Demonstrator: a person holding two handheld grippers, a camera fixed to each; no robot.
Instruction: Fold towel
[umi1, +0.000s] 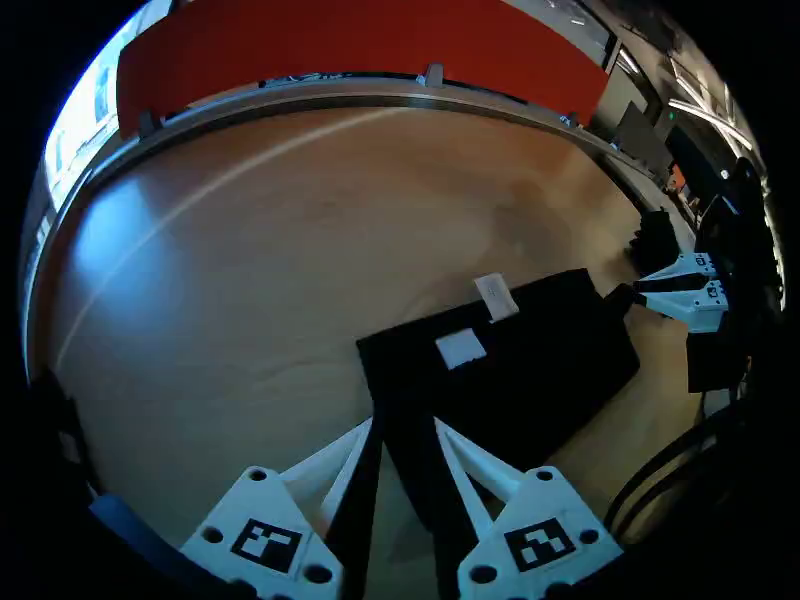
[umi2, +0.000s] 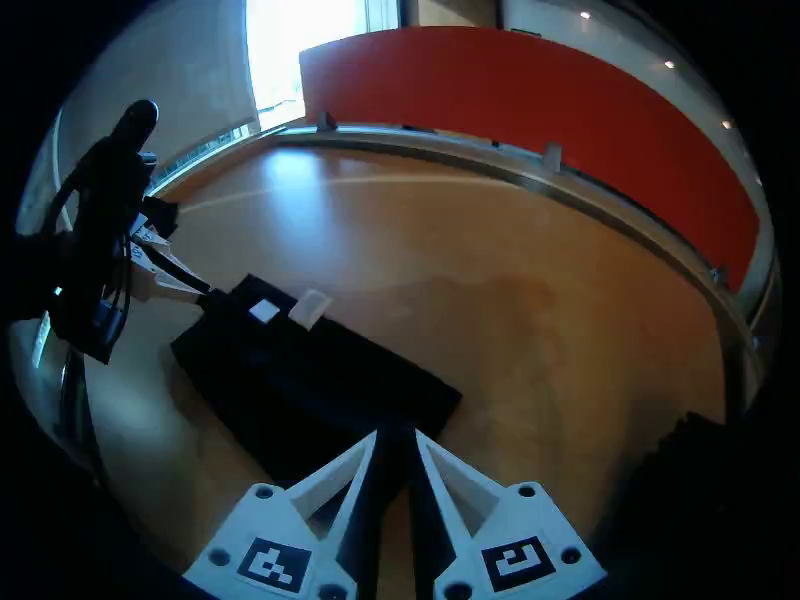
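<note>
A black towel (umi1: 530, 370) lies folded in a long strip on the wooden table (umi1: 280, 260). Two white tags (umi1: 461, 349) (umi1: 497, 297) sit on its upper side. My left gripper (umi1: 405, 425) is shut on the towel's near end, with dark cloth pinched between its white fingers. My right gripper (umi1: 640, 292) comes in from the right and holds the far corner. In the right gripper view the towel (umi2: 300, 380) runs from my right gripper (umi2: 397, 435), shut on its near corner, to my left gripper (umi2: 205, 292) at the far left end. The tags (umi2: 264, 311) lie near that end.
A red panel (umi1: 350, 40) stands behind the table's curved metal rim (umi1: 400, 95). Bare wood (umi2: 520, 300) spreads around the towel. A dark-sleeved hand (umi2: 100, 230) holds the left gripper. Black cables (umi1: 660, 470) hang at the right. A bright window (umi2: 300, 40) lies beyond.
</note>
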